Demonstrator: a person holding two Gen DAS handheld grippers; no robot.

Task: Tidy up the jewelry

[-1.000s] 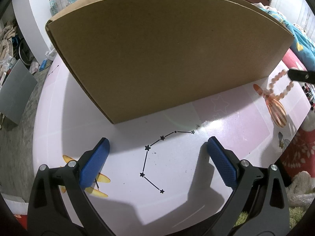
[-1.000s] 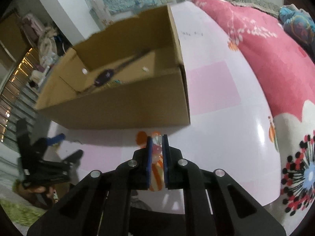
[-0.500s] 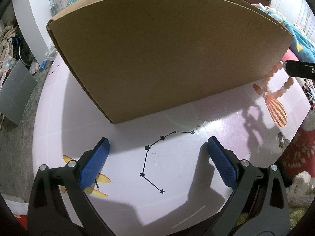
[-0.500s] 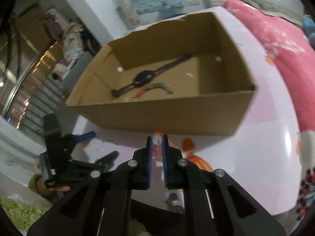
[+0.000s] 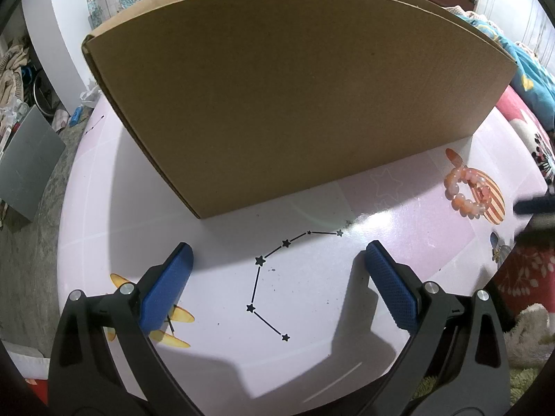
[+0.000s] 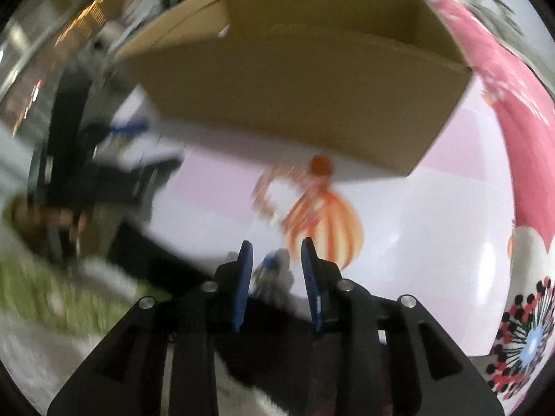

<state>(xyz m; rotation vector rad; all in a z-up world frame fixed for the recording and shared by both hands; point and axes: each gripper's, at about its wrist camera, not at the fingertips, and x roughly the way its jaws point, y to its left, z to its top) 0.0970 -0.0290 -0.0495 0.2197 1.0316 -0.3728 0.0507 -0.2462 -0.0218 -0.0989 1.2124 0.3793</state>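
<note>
In the left wrist view, the bead bracelet (image 5: 468, 192) lies on the pale pink table (image 5: 312, 312), at the right side, just beside the near right corner of the cardboard box (image 5: 295, 97). It is a closed ring of round, glossy beads, in colours from pale peach to orange-red, and it rests partly over a striped orange sticker (image 5: 494, 204) on the table top. The left gripper (image 5: 277, 260) hangs over the near part of the table with its blue pads (image 5: 166, 287) wide apart and nothing between them. A dark blurred shape at the right edge is probably the right gripper.

In the right wrist view, everything is smeared by motion. The right gripper (image 6: 276, 250) has its jaws opening, and no bead is between them. The bracelet (image 6: 277, 190) shows as an orange blur on the table, beyond the fingertips and near the box (image 6: 312, 86).
</note>
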